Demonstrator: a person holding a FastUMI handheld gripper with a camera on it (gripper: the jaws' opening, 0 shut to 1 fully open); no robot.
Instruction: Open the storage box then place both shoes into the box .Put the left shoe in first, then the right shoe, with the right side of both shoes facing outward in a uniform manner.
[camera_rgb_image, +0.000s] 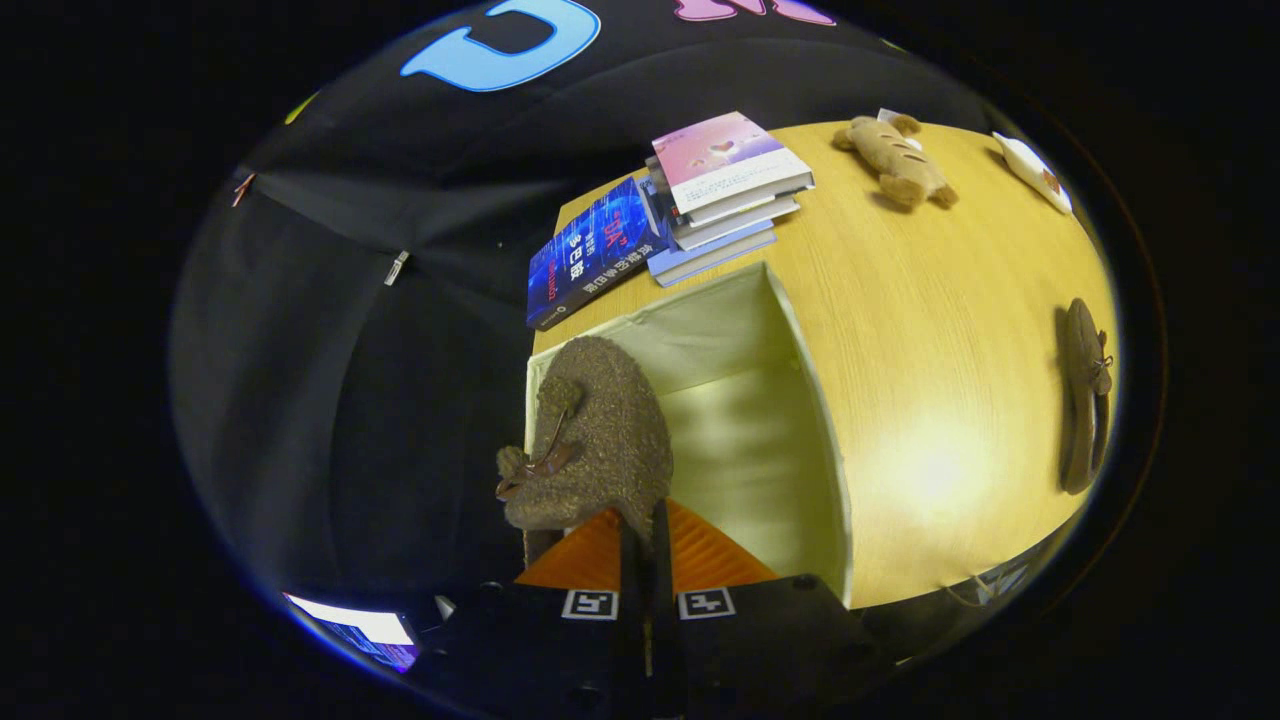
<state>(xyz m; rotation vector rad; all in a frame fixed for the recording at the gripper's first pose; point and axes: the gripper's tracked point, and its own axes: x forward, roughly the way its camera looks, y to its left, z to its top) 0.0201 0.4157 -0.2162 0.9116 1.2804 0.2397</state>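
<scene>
The storage box lies open on the bench, its pale inner walls and floor bare except where a brown fuzzy shoe hangs at its near left corner. The shoe is pinched between the orange fingers of the hand-held gripper, which are drawn tight together on the shoe's rear edge with almost no gap between them. The shoe carries a small bow on the side turned away from the box's opening. Whether its lower part touches the box's floor or rim cannot be told, since the fingers cover that part.

The second brown shoe lies on the bench well to the right of the box, apart from it, seen edge-on and bent by the lens, so its shape is hard to read.

Beyond the box, at the far left corner of the bench, sits a stack of books with a pink-covered one on top, and a dark blue book leans beside the stack, just past the box's far wall. Further right along the far edge lies a tan plush toy, and beyond it a small white object that is too distorted to identify. A lit screen shows low on the left, beside the gripper's black body, partly cut off.
</scene>
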